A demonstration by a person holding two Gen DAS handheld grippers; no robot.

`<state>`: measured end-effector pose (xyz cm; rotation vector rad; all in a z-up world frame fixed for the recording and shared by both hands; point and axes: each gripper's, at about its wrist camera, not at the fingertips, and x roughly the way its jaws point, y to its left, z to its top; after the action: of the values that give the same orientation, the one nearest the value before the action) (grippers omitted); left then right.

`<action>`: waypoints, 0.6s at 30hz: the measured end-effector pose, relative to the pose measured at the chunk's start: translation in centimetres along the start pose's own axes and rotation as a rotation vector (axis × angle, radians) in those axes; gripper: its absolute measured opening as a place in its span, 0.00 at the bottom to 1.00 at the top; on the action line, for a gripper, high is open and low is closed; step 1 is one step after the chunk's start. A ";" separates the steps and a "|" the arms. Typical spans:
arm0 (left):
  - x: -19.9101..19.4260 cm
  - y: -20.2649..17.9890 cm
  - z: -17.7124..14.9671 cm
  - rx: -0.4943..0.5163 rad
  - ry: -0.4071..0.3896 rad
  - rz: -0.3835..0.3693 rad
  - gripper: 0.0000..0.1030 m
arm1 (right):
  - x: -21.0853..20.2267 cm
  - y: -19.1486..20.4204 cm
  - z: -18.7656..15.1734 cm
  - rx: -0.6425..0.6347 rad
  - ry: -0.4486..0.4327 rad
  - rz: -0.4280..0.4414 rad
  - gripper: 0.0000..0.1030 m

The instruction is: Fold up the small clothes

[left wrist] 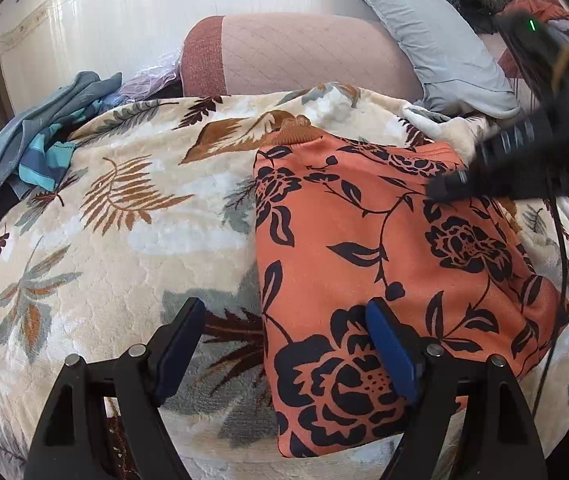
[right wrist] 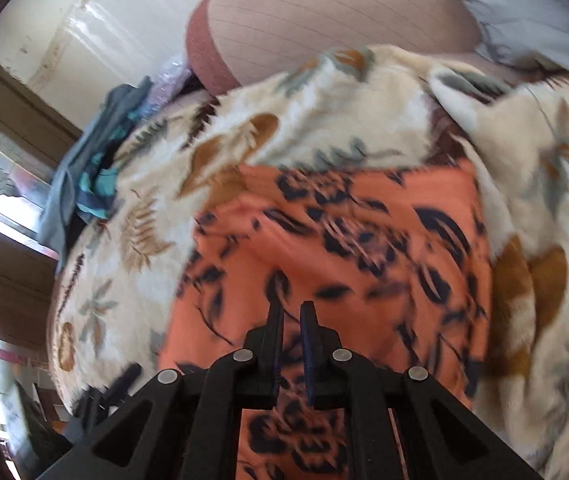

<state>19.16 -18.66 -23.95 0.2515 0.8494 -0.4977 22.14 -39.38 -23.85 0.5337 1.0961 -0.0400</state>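
Orange cloth printed with dark navy flowers, a small folded garment (left wrist: 368, 248), lies on a cream plush blanket (left wrist: 124, 216) patterned with brown and grey leaves, toward the blanket's right side as the left wrist camera sees it. Its ribbed brown hem points to the blanket's far edge, and its near edge sits close to the blanket's near edge. The left gripper (left wrist: 284, 344) is spread wide open just above the near left corner of the garment: its right finger, with a blue pad (left wrist: 390, 352), is over the orange cloth, while its left finger is over bare blanket beside the garment's left edge. Nothing is between the two. The right gripper (right wrist: 291, 320) appears in the left view as a dark blurred shape at the garment's far right corner; in its own blurred view it is directly above the orange cloth with its fingers nearly together, a narrow gap between them, and no cloth visibly caught in that gap. Beyond the blanket's far edge there is a pink quilted cushion (left wrist: 304, 52) and a grey pillow (left wrist: 436, 36), and at the far left corner a heap of blue and teal clothes (left wrist: 40, 148).
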 end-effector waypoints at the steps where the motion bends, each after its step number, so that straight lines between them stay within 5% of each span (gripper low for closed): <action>1: -0.1 0.1 0.1 -0.002 -0.007 0.004 0.80 | 0.4 -0.5 -0.8 0.010 0.015 -0.032 0.10; 18: -0.1 0.8 0.9 -0.027 -0.045 0.047 0.80 | 3.3 -2.1 -0.7 0.042 0.009 0.035 0.10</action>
<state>20.11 -18.27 -23.28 0.2337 0.8038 -0.4464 22.45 -40.19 -27.73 0.5912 1.0966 -0.0295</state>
